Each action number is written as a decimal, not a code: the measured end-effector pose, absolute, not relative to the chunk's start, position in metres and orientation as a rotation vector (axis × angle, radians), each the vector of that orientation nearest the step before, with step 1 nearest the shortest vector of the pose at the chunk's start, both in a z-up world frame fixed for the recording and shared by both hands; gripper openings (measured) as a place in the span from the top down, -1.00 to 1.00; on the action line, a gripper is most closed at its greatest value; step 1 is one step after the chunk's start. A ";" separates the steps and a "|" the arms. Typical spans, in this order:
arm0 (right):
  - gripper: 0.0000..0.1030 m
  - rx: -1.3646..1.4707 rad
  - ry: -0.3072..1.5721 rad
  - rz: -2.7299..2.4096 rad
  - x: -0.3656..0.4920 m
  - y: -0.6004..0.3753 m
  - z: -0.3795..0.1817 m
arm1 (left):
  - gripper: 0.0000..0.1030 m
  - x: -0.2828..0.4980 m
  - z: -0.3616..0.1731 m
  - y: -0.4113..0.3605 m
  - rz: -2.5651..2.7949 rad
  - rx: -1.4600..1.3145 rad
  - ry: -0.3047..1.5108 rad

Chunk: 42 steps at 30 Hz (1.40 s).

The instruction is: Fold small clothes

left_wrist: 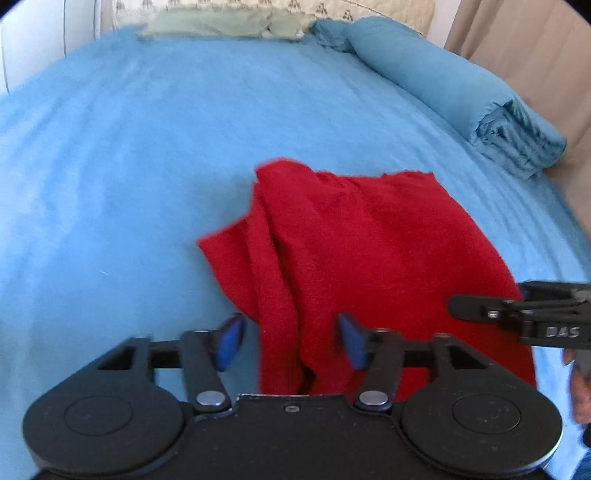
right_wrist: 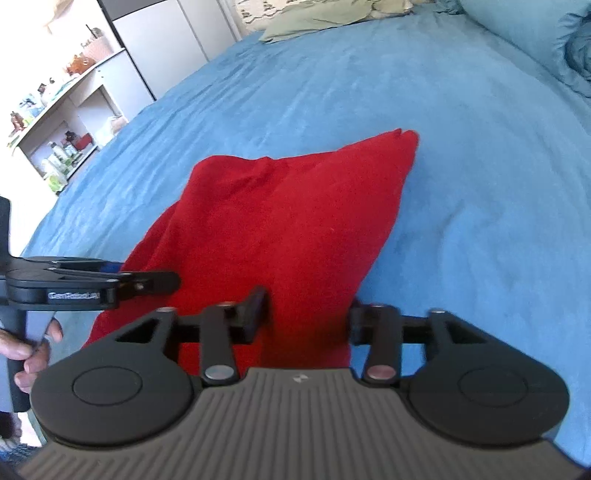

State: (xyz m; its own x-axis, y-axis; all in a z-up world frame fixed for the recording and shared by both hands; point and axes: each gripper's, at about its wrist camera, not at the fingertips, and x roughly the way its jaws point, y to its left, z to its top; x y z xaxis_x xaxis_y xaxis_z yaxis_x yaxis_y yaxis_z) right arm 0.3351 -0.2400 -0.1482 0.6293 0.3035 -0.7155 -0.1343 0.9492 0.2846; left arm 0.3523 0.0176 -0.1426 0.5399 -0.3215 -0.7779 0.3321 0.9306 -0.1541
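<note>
A red garment point(left_wrist: 351, 258) lies folded over on the blue bed sheet point(left_wrist: 129, 166), with loose ridges along its left side. My left gripper point(left_wrist: 291, 343) stands open over the garment's near left edge. Its blue pads point(left_wrist: 232, 343) straddle a fold without pressing it. In the right wrist view the same red garment point(right_wrist: 277, 229) tapers to a far corner. My right gripper point(right_wrist: 306, 317) is open at its near right edge, with cloth lying between the fingers. Each gripper shows side-on at the edge of the other's view.
A rolled blue duvet point(left_wrist: 461, 85) lies along the bed's right side. A pale green cloth point(left_wrist: 221, 26) sits at the far end. White shelves point(right_wrist: 62, 122) with small items stand beyond the bed's left edge. A person's hand point(right_wrist: 33, 350) holds the left gripper's handle.
</note>
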 end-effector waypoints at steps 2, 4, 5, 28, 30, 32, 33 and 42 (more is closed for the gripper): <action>-0.65 0.158 0.806 0.228 0.323 -0.240 -0.138 | -0.44 0.336 -0.125 0.020 -0.374 0.064 0.845; -0.77 0.105 0.728 0.234 0.299 -0.240 -0.124 | -0.54 0.318 -0.108 0.022 -0.389 0.102 0.777; -0.81 0.089 0.699 0.248 0.289 -0.239 -0.118 | -0.58 0.308 -0.100 0.021 -0.413 0.112 0.747; -0.86 0.184 0.736 0.249 0.219 -0.239 -0.052 | -0.65 0.247 -0.050 0.016 -0.436 0.027 0.823; -0.99 0.205 0.700 0.200 0.193 -0.240 -0.015 | -0.66 0.224 -0.011 0.025 -0.354 0.006 0.792; -1.00 0.227 0.652 0.134 0.166 -0.240 0.018 | -0.80 0.201 0.017 0.032 -0.290 0.005 0.763; -1.00 0.226 0.629 0.096 0.152 -0.238 0.032 | -0.98 0.186 0.030 0.034 -0.256 0.011 0.747; -1.00 0.033 0.667 -0.124 0.059 -0.202 0.067 | -1.00 0.094 0.055 0.046 -0.083 0.019 0.756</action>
State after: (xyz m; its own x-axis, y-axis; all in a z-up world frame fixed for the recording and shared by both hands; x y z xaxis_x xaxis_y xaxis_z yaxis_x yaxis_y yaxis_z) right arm 0.0592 -0.2016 0.0669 0.7786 -0.1044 -0.6188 0.1256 0.9920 -0.0093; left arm 0.0945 0.0465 0.0553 0.7247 -0.0679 -0.6858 0.0818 0.9966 -0.0122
